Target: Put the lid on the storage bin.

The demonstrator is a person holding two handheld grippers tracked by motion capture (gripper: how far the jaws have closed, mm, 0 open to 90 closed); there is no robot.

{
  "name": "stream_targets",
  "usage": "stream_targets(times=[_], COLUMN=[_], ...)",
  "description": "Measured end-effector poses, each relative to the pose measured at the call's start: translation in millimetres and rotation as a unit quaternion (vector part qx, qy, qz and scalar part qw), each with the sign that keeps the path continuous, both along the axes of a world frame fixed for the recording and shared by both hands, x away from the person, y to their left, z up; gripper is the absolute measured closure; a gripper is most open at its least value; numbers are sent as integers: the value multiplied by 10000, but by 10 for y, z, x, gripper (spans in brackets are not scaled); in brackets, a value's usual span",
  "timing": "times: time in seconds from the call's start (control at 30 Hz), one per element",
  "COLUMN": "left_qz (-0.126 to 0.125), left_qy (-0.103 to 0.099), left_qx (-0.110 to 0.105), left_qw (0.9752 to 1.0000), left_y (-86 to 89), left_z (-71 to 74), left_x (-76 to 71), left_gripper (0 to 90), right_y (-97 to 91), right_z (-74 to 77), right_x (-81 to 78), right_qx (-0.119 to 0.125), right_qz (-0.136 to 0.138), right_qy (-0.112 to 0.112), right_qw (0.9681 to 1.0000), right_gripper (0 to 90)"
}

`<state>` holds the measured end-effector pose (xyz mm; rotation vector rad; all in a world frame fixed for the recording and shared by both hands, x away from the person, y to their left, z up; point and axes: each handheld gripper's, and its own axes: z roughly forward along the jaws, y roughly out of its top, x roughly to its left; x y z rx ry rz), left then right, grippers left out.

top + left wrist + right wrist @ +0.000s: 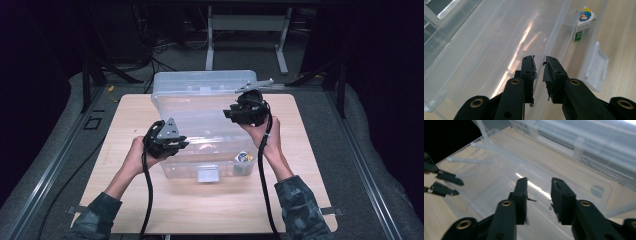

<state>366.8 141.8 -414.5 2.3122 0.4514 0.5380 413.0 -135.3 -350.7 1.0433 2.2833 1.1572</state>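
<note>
Clear plastic makes up the storage bin [200, 125] at the middle of the wooden table [125, 150], and everything below is placed against that bin. Its lid [205, 82] stands raised at the far side. Inside, tucked into the near right corner, a small carton [243, 159] with a blue and yellow print stands alone.

My reading of the step: the bin is being steadied while the right hand works above it. The left gripper [167, 142] sits at the bin's near left rim, and in the left gripper view its jaws are nearly together with the thin clear wall [541, 75] pinched between the pads [549, 72]. The right gripper [240, 114] hangs above the bin's right half, near the raised lid, its jaws narrowed with a plain gap and nothing between them; in the right gripper view they look down over the bin's bare floor [564, 180].

The carton lies well apart from the right fingertips, below them and toward the near wall. Any next move on it would probably call for a wider gap and a descent into that near right corner, keeping clear of the wall and the front latch [207, 173]
</note>
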Motion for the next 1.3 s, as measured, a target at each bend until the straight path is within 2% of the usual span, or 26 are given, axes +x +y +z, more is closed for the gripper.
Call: stream_targets(times=[0.03,0.07,0.13,0.17,0.2,0.33,0.4,0.43,0.47,0.5,0.53,0.63,0.73,0.77,0.83,0.97,1.03,1.17,1.3], left_qz=[-8,-20,-30,-30,-37,118,185,202,209,226,267,312,428,488,500,594,596,656,743], left_qy=[42,105,143,143,147,157,182,280,295,323,378,373,361,359,364,224,160,80,6], left_qx=[1,12,25,25,34,80,144,168,179,195,187,152,106,23,-3,-207,-188,-309,-314], left_qw=[10000,9999,9999,9999,9999,9998,9996,9993,9992,9990,9988,9987,9984,9982,9981,9978,9979,9973,9967], left_y=[3,7,7,7,5,-8,-16,-17,-17,-14,3,32,119,148,181,298,313,383,456], left_z=[-4,-7,-19,-19,-25,-29,-28,-29,-33,-37,-44,-48,-60,-66,-67,-49,-37,-19,-27], left_x=[-2,-3,-12,-12,-18,-43,-60,-64,-69,-84,-114,-150,-208,-225,-237,-361,-387,-502,-562], left_gripper=[770,769,766,764,764,741,677,602,528,528,441,338,269,245,213,193,155,145,139], right_y=[5,0,-1,-1,6,-4,-5,-7,-11,-11,-19,-27,-46,-46,-51,-77,-78,-103,-121], right_z=[11,17,19,19,29,-19,-45,-56,-69,-69,-83,-100,-127,-133,-140,-174,-178,-218,-241], right_x=[24,59,65,65,52,34,10,6,-6,-6,-19,-32,-67,-76,-81,-129,-144,-194,-219], right_qx=[30,291,360,360,194,263,260,257,239,239,231,229,199,184,184,188,155,152,153], right_qz=[-39,112,54,54,-162,-192,-204,-186,-191,-191,-183,-183,-183,-190,-165,-147,-169,-139,-124], right_qy=[-11,26,-20,-20,-35,-3,34,29,12,12,41,28,8,11,-11,-10,-33,-27,-11], right_qw=[10000,9995,9993,9993,9997,9995,9994,9995,9995,9995,9996,9996,9996,9997,9997,9997,9997,9998,9998], right_gripper=[715,783,836,836,849,878,878,878,878,878,879,879,879,879,879,878,878,878,877])
